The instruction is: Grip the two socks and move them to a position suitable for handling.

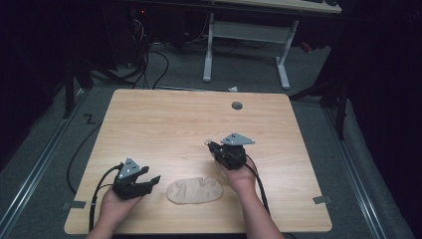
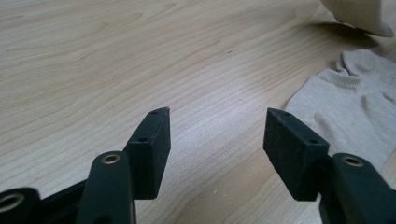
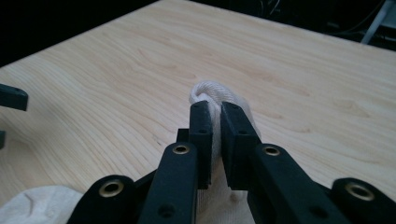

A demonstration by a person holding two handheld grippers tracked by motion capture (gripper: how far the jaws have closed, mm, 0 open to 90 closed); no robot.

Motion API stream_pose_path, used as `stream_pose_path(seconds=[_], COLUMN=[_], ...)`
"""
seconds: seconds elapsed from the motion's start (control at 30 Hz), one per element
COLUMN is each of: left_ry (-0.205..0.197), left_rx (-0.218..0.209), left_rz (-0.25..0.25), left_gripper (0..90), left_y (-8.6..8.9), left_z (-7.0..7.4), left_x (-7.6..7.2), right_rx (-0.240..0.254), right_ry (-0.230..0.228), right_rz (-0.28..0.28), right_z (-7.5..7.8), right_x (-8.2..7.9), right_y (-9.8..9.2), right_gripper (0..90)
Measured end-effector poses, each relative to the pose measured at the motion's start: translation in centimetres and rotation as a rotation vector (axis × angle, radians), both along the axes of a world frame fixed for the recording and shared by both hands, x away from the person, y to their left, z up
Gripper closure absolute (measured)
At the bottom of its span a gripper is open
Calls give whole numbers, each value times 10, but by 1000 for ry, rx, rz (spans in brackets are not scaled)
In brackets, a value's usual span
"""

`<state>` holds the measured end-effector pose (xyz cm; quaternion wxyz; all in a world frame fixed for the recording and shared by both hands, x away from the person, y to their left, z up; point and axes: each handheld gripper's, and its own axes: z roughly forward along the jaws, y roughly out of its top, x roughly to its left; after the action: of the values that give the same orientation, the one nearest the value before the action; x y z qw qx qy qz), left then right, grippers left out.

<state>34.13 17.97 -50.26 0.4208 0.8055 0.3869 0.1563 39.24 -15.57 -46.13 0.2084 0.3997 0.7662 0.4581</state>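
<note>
While the right claw (image 3: 216,116) pinches a thin fold of one beige cotton sock (image 3: 212,95), it may slip; the left claw (image 2: 215,128) stands open, lower left, beside the other beige sock (image 1: 194,190) on the wooden surface (image 1: 164,119).

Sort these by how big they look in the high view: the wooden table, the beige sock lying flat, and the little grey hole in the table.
1. Wooden table, by far the largest.
2. Beige sock.
3. Grey hole, the smallest.

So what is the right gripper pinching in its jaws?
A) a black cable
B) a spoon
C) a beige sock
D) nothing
C: in the right gripper view the right gripper has its jaws shut on a beige sock, with cloth bulging out past the tips.
</note>
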Motion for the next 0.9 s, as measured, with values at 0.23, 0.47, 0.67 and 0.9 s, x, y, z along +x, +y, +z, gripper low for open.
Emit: stream_pose_path(seconds=[0.23, 0.47, 0.67, 0.9], left_ry=[8, 5, 12, 4], left_rx=[0, 3, -5, -9], left_rz=[0, 1, 14, 62], left_gripper=[419, 419, 419, 423], left_y=[1, 3, 13, 30], left_z=[-1, -1, -2, 1], left_x=[0, -1, -10, -21], right_rx=[51, 65, 88, 101], right_ry=[-62, -88, -100, -108], right_rz=[8, 16, 22, 66], right_z=[20, 27, 33, 34], right_x=[-11, -13, -8, 0], right_y=[-4, -2, 3, 21], right_gripper=[836, 835, 835, 834])
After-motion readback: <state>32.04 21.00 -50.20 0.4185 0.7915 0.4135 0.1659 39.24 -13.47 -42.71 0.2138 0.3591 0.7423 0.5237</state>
